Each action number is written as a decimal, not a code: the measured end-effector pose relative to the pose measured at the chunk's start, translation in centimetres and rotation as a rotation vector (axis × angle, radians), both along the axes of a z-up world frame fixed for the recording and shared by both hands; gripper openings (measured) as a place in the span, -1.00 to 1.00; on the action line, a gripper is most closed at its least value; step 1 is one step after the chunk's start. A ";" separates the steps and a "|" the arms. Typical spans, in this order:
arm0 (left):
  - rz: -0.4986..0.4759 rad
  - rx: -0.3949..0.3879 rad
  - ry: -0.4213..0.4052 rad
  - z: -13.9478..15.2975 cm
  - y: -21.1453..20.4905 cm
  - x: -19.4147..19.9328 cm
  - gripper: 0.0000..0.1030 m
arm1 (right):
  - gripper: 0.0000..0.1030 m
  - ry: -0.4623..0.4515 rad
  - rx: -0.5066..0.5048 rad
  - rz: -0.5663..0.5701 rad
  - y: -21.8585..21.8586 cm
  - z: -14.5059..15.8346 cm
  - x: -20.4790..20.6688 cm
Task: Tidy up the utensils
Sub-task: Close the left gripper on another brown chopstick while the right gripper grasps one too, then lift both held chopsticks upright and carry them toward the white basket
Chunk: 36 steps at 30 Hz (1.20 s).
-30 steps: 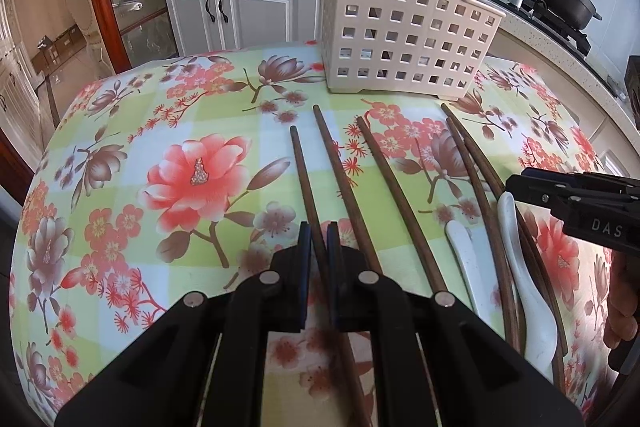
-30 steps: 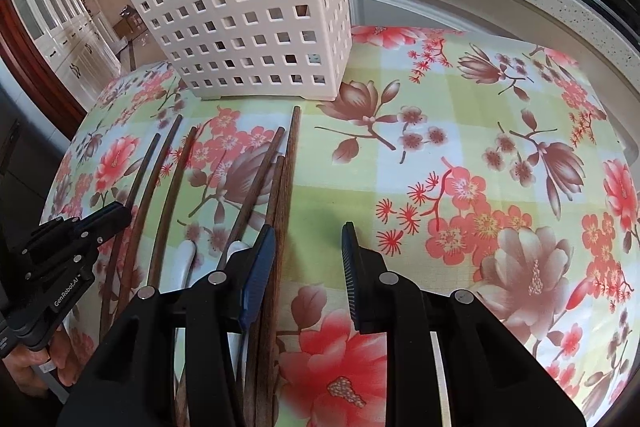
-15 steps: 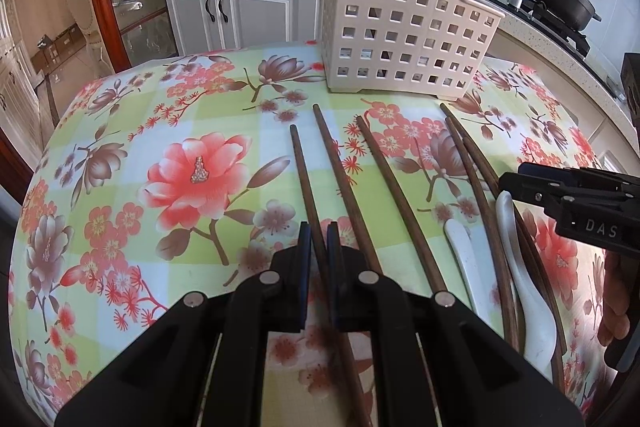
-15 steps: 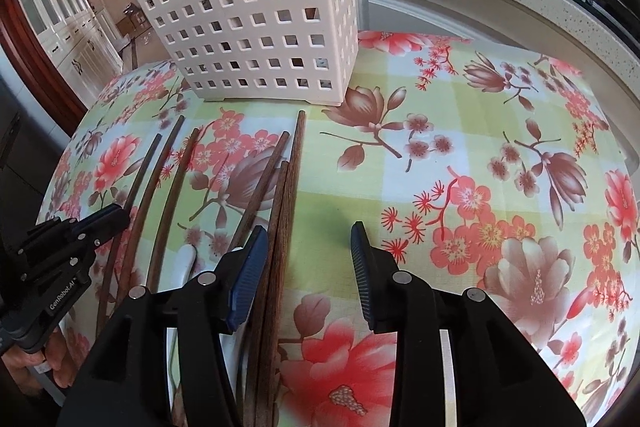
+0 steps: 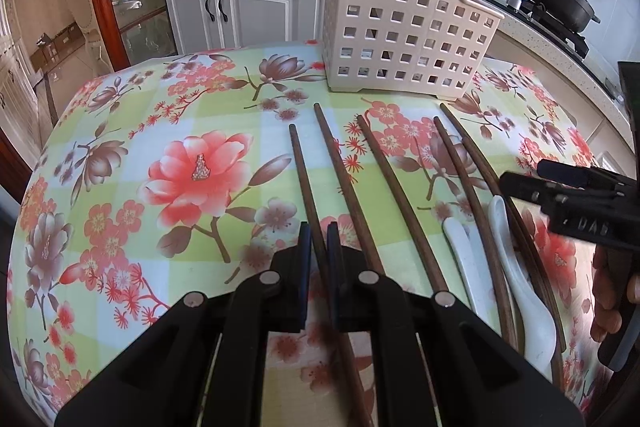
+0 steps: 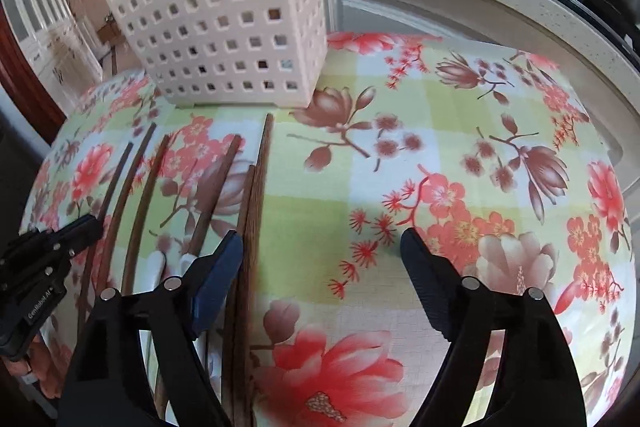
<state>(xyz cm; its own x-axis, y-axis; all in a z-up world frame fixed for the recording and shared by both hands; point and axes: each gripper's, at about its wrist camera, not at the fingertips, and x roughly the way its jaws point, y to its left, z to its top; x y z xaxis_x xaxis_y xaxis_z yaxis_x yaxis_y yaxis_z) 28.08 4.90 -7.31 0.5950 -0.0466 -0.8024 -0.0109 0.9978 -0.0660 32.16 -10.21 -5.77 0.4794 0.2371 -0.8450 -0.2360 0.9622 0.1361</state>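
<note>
Left tongs (image 5: 317,241) pinching one chopstick (image 5: 306,179) on counter (image 5: 120,147), near basket (image 5: 400,15). Right tongs (image 6: 320,247) just spreading wide, nothing gripped, chopsticks (image 6: 258,187) beside inner pad.

Bright, even daylight; strong fisheye bending in both views.
The left wrist view is sharp with soft shadows; the right wrist view is slightly blurred, its basket (image 6: 224,27) washed out, black vignette at corners.
</note>
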 end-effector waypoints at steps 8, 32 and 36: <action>0.001 -0.007 0.000 0.0 0.1 0.0 -0.84 | 0.44 -0.015 0.005 0.008 -0.9 0.7 -0.1; -0.028 0.030 0.080 0.3 0.1 2.2 -0.86 | -0.79 0.011 -0.030 0.087 1.8 0.2 0.1; -0.038 -0.024 0.054 1.2 0.6 1.8 -0.89 | -0.82 -0.004 0.012 0.078 1.2 0.7 -0.4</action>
